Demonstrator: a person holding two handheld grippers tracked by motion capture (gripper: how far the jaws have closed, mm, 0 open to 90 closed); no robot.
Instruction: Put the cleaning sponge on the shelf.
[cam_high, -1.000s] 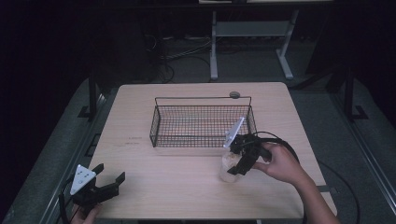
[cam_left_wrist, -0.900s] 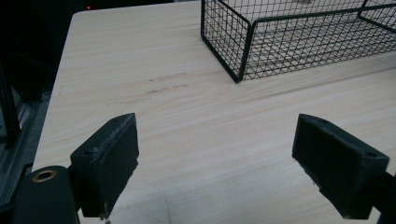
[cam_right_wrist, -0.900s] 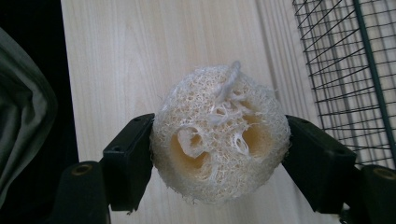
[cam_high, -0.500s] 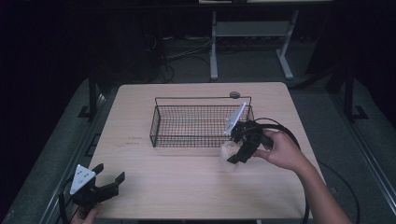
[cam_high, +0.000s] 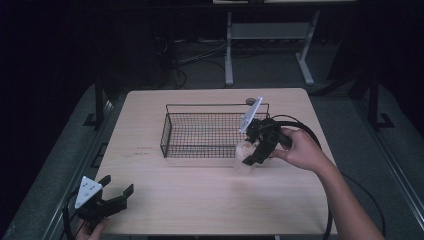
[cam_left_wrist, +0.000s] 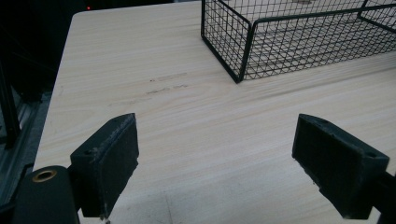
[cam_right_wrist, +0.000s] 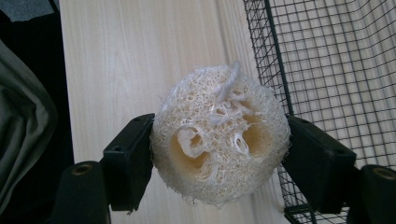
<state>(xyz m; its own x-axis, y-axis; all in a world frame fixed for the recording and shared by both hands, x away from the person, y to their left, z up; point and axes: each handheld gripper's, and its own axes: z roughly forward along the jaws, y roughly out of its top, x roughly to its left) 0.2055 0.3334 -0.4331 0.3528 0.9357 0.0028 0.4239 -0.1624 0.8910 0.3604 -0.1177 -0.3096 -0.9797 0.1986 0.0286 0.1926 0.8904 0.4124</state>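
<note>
Loofah sponge (cam_right_wrist: 219, 135) clamped between the two black pads of the right gripper (cam_high: 255, 147), one pad pressed into each flank, cut end with its holes facing back up along the jaws. Held clear of the wooden table (cam_high: 200, 200), just outside the near corner of the wire basket (cam_high: 200, 131). From the fingers, basket wall standing immediately beside one pad in the right gripper view, mesh floor spreading out past that pad; bare tabletop off the other pad. Probably a short sideways carry over the rim toward that pad's side, then a release. Top wire likely the thing to clear, since the sponge looks to hang near rim level.

Left gripper (cam_high: 112, 196) far off at the table's near left corner, pads (cam_left_wrist: 109, 161) wide apart around nothing, basket well ahead of them. Right hand (cam_high: 300, 150) plainly the nearer one.
</note>
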